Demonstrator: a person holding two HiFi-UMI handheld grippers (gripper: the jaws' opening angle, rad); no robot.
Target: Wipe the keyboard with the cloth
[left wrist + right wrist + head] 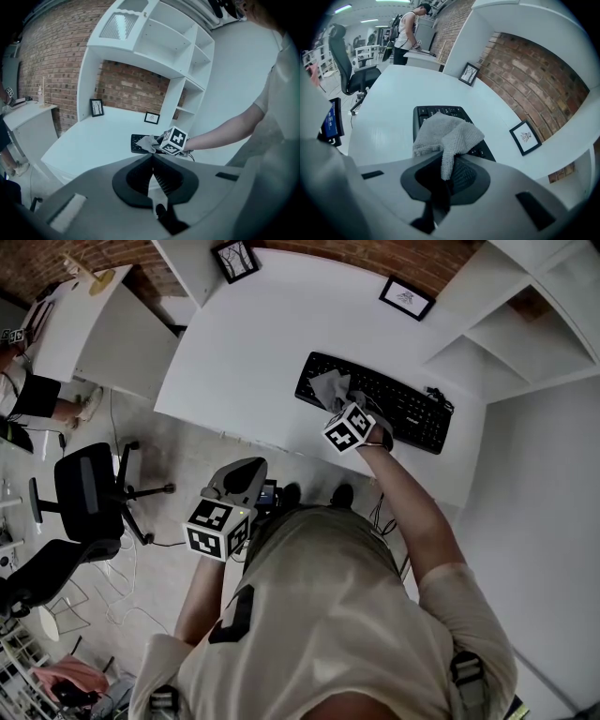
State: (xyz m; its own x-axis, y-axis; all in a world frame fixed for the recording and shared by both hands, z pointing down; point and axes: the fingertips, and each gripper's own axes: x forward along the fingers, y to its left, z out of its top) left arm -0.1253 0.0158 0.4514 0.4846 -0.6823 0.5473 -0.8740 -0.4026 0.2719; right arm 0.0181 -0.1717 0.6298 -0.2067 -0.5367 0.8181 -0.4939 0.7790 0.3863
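cloth [446, 133] pinched by right gripper [446, 161] over keyboard [421, 113]

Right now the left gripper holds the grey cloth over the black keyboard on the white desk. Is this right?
Not quite. It is the right gripper that holds the grey cloth over the black keyboard on the white desk; the right gripper view shows the cloth pinched between its jaws. The left gripper is shut on nothing, short of the desk.
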